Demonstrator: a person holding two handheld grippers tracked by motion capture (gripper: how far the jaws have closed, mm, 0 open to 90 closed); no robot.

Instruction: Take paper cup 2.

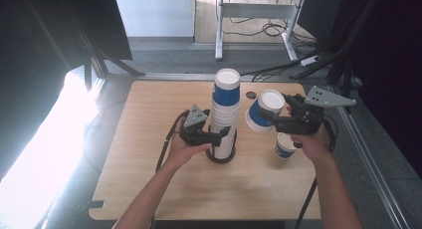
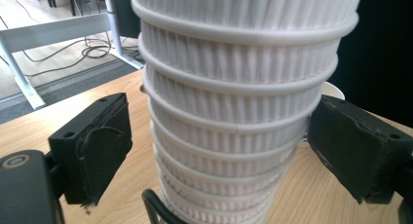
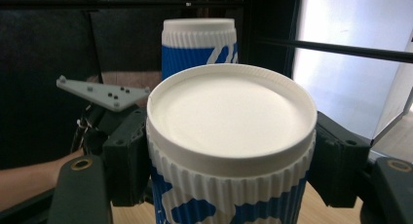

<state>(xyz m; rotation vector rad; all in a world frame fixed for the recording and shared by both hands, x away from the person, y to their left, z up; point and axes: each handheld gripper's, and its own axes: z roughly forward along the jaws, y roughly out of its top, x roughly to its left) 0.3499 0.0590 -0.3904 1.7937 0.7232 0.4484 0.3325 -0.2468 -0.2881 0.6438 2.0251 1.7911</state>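
Right jaws clamped on a ribbed blue-and-white cup [image 3: 229, 151], left jaws apart around the cup stack [image 2: 234, 117].

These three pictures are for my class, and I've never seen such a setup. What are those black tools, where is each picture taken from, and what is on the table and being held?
A person sits at a wooden table with a hand-held gripper in each hand. The high view looks down from above; the other two come from cameras riding on the grippers. The left gripper has its fingers open on either side of a tall cup stack, low down, with a gap visible at one finger. The right gripper holds a blue-and-white cup, upside down, tilted in the air beside the stack. Another cup stands on the table under the right hand.
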